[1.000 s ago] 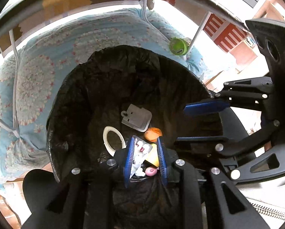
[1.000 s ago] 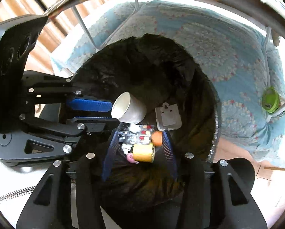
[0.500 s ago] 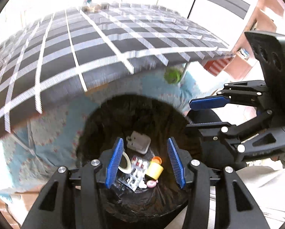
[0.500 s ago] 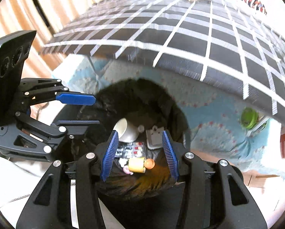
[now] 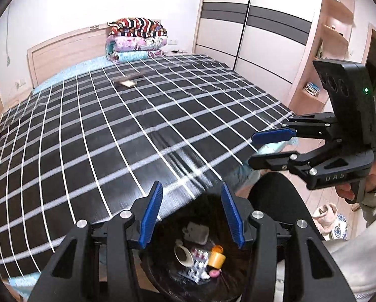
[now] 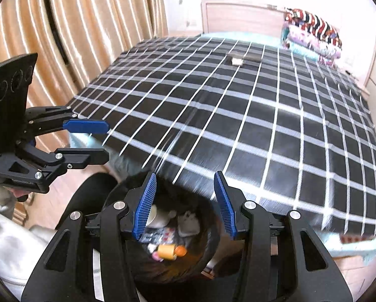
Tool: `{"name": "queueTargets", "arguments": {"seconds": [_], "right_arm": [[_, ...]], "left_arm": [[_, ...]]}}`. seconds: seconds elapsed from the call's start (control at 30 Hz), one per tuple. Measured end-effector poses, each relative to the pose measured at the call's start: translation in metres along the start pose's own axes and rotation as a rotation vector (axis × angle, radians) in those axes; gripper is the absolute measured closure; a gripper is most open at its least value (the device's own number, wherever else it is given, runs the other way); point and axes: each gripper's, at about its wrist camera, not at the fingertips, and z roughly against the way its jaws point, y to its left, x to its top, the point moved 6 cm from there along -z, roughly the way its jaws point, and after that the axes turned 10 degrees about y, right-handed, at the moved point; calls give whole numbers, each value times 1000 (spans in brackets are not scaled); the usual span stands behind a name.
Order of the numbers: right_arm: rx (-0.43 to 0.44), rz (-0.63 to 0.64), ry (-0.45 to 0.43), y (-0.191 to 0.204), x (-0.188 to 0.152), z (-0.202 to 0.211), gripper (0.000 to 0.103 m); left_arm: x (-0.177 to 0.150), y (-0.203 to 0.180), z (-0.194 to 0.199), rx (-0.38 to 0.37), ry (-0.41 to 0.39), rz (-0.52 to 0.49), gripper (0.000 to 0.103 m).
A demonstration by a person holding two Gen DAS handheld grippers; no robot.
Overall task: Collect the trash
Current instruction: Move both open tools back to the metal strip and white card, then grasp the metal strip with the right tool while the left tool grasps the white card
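Both empty: left gripper (image 5: pixel 191 212) and right gripper (image 6: pixel 185 205) half spread, nothing between the pads, poised above the black-lined bin (image 5: pixel 286 188). Inside already: cup (image 5: pixel 183 253), pill sheet (image 5: pixel 197 269), yellow bottle (image 5: pixel 217 253). One small flat item (image 5: pixel 128 83) lying far up the checked bed (image 5: pixel 87 151), toward 12 o'clock. Likely trouble: pinching blanket instead of item, or knocking the bin when leaning across.

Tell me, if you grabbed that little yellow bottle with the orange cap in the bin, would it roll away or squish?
The yellow bottle lies on its side among other trash in the bin, and it looks round, so a nudge would probably roll it. It looks like hard plastic, so likely stiff, not squishy. Being small, it is probably light, though I cannot tell if it is empty.
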Motion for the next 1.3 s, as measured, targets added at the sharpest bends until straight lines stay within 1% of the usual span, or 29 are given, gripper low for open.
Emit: {"name": "queueTargets", "arguments": {"seconds": [0.17,0.27,0.3,0.47,0.6,0.77,0.97,1.03,1.1,1.27,1.3], "right_arm": [[-39,16,-33,-19,32,1,56],[-67,33,-53,-32,51,0,56],[-73,40,-61,-36,59,-1,56],[-101,52,-85,-54,86,-4,56],[-118,70,-101,-68,110,-10,56],[-131,76,-91,-86,137,-23,56],[-116,67,-74,-110,171,-47,56],[-98,53,-68,-118,180,-55,56],[-105,34,-64,-127,190,-64,56],[-79,41,-43,-147,215,-86,56],[-85,41,-41,-152,219,-90,56]], "left_arm": [[31,17,2,25,-20,5,57],[53,29,-3,56,-31,6,47],[58,31,-5,57,-32,10,45],[88,46,-19,59,-33,19,45],[112,60,-38,69,-19,27,45],[137,78,-63,84,-2,44,45],[168,109,-99,116,35,67,45],[176,117,-110,121,44,72,45],[182,124,-119,126,51,72,45],[196,138,-146,140,77,92,45],[199,141,-151,142,79,100,45]]}}
